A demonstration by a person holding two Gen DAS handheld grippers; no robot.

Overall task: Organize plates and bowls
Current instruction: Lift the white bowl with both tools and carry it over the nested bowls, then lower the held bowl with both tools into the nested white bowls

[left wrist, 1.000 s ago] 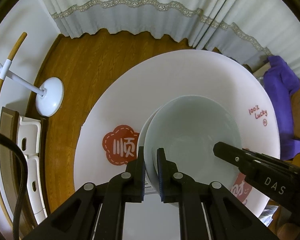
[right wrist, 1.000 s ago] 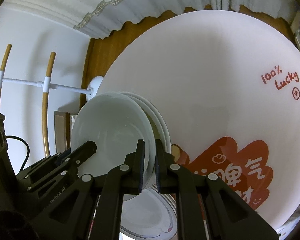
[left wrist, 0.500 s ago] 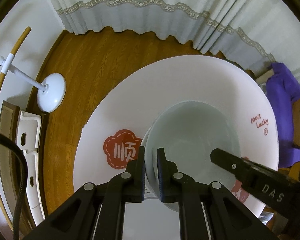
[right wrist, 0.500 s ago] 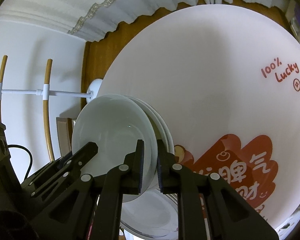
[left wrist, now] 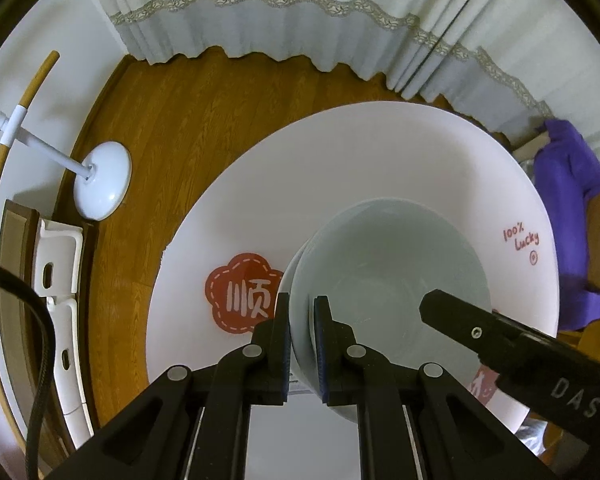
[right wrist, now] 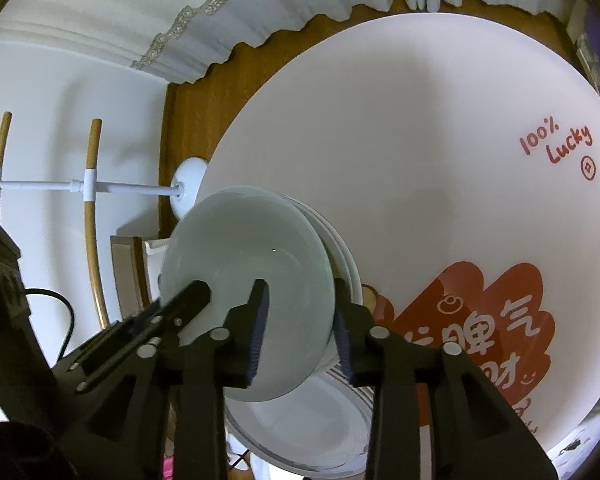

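Left gripper (left wrist: 301, 320) points straight down over the round white surface (left wrist: 380, 168). Its jaws are nearly closed and pinch the near rim of a pale green bowl (left wrist: 388, 280); the rim sits between the two blue-lined pads. The bowl is held above the surface, tilted, with its hollow facing the right gripper side.

Right gripper (right wrist: 300, 320) reaches in from the opposite rim. Its jaws are opening: in the right wrist view the bowl's rim (right wrist: 328, 280) lies between the fingers, but a gap shows on each side, so the pads do not press on it. In the left wrist view only one black finger (left wrist: 460, 316) of the right gripper shows, lying across the inside of the bowl.

Behind the bowl, in the right wrist view, white plates (right wrist: 346, 256) stand close against its back; exact count cannot be told. Below the bowl a larger white plate (right wrist: 300, 432) lies at the near edge of the surface.

The surface carries red print: a flower-shaped badge (left wrist: 244, 292) beside the left gripper, and the words "100% Lucky" (left wrist: 521, 240) towards the far right.

Surroundings: wooden floor (left wrist: 172, 120), pale curtain (left wrist: 280, 12) with lace trim, a white round stand base (left wrist: 102, 186) on the floor, purple cloth (left wrist: 568, 208) to the right of the surface.
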